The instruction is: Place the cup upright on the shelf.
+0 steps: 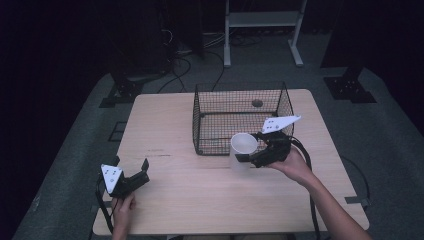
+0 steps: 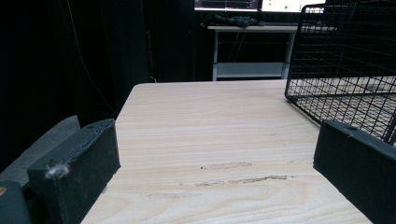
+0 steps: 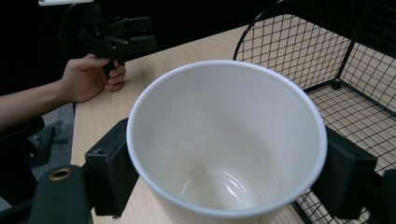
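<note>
Beside basket (image 1: 240, 117), right hand-held gripper (image 1: 248, 159) – seemingly clamping cup (image 1: 243, 151)

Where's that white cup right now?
In the high view the white cup sits right of centre, gripped by the right tongs, just outside the wire basket's front wall.

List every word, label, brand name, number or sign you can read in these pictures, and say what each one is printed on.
None can be read.
The white cup, wire basket and wooden table show no print.
Monitors behind the table in the left gripper view show bright content, too small and blurred to read.
</note>
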`<state>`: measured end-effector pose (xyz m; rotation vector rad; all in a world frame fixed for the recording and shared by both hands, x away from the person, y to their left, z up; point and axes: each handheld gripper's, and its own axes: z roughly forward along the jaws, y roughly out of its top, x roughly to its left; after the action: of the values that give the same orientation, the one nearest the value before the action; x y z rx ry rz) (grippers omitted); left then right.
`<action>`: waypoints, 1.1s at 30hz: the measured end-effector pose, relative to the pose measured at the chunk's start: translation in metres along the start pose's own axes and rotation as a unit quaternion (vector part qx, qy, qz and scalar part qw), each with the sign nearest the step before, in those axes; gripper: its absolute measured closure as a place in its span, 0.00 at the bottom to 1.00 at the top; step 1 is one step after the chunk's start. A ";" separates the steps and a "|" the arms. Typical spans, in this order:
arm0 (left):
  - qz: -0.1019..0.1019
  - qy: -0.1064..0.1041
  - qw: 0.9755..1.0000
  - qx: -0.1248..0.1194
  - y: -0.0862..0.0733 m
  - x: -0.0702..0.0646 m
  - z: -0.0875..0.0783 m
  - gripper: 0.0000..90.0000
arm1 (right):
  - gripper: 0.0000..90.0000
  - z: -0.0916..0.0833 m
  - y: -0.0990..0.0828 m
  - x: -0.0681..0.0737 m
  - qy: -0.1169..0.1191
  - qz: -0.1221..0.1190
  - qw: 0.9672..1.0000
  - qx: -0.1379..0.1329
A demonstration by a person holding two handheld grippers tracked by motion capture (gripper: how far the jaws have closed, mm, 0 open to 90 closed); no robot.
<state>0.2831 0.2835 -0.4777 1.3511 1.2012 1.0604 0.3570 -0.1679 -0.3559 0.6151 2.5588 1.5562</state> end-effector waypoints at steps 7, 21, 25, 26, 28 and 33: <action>0.000 0.000 1.000 0.000 0.000 0.000 0.000 0.00 | 0.21 -0.002 0.011 -0.008 -0.005 0.001 1.000 -0.002; -0.001 0.000 1.000 0.000 0.000 0.000 0.000 0.00 | 0.21 -0.001 0.035 -0.020 -0.018 -0.003 1.000 -0.006; -0.001 0.000 1.000 0.000 0.000 0.001 0.000 0.00 | 0.21 0.001 0.043 -0.024 -0.020 -0.005 1.000 -0.003; -0.001 0.000 1.000 0.000 0.000 0.001 0.000 0.00 | 0.21 0.002 0.044 -0.025 -0.021 -0.007 1.000 -0.002; -0.001 0.000 1.000 0.000 0.000 0.001 0.000 0.00 | 0.21 0.003 0.047 -0.027 -0.022 -0.009 1.000 0.000; -0.001 0.000 1.000 0.000 0.000 0.001 0.000 0.00 | 0.21 0.006 0.053 -0.033 -0.025 -0.008 1.000 0.003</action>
<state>0.2832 0.2841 -0.4777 1.3492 1.2019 1.0589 0.4043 -0.1538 -0.3168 0.6250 2.5266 1.5087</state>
